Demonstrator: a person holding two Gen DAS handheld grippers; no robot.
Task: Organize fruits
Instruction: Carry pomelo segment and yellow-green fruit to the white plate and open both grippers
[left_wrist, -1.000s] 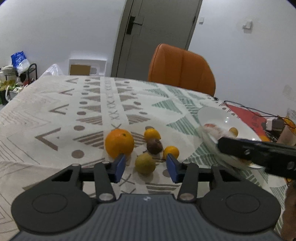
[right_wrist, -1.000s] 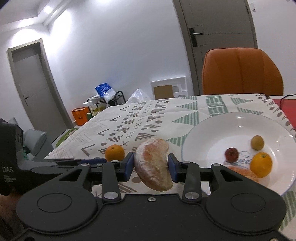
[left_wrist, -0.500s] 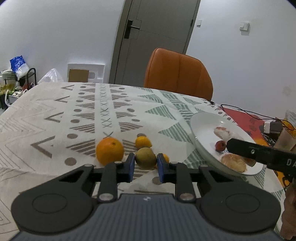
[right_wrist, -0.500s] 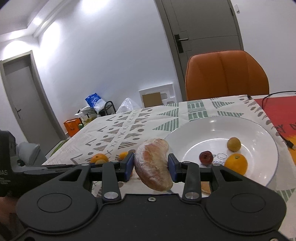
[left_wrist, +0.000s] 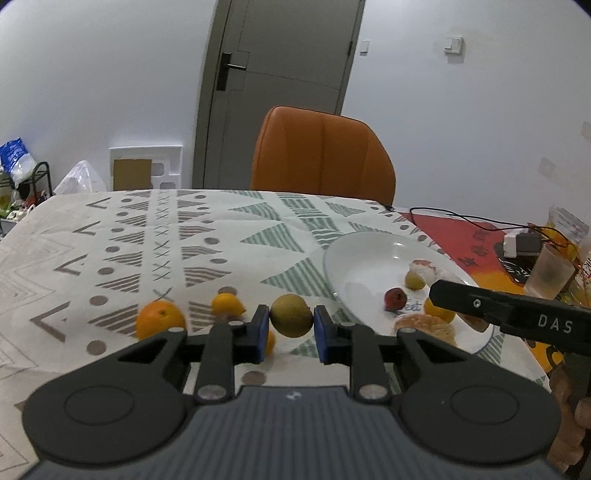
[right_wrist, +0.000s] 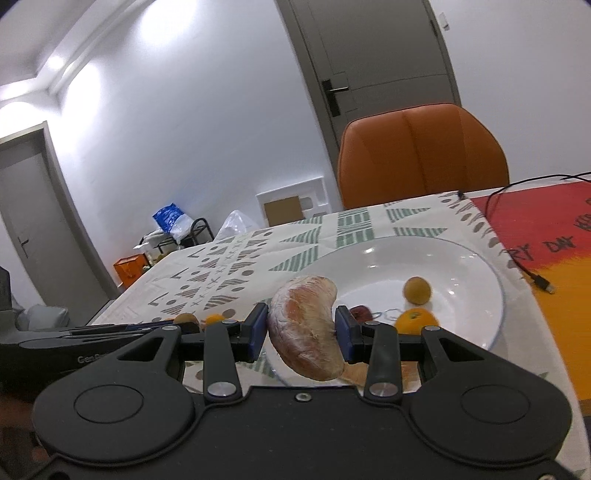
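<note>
Left hand-held gripper (left_wrist: 289, 328) is clamped on a greenish-brown fruit (left_wrist: 291, 315), holding it up off the desk (left_wrist: 147, 236) just left of the plate (left_wrist: 354, 258). Right hand-held gripper (right_wrist: 300, 331) is squeezing a peeled citrus segment (right_wrist: 306, 332) over the plate's near edge. On the plate there's a small red fruit (left_wrist: 395, 296), a little greenish one (left_wrist: 415, 279), a small orange (right_wrist: 415, 319) and another peeled piece (left_wrist: 424, 325) at the front rim. Still on the patterned cloth: 1 big orange (left_wrist: 160, 324) and a smaller yellow-orange one (left_wrist: 227, 304) next to it, plus another bit of orange fruit (left_wrist: 270, 341) peeking out behind the left pad, can't tell much about it. Orange chair (left_wrist: 321, 155) sits at the far side of the desk.
</note>
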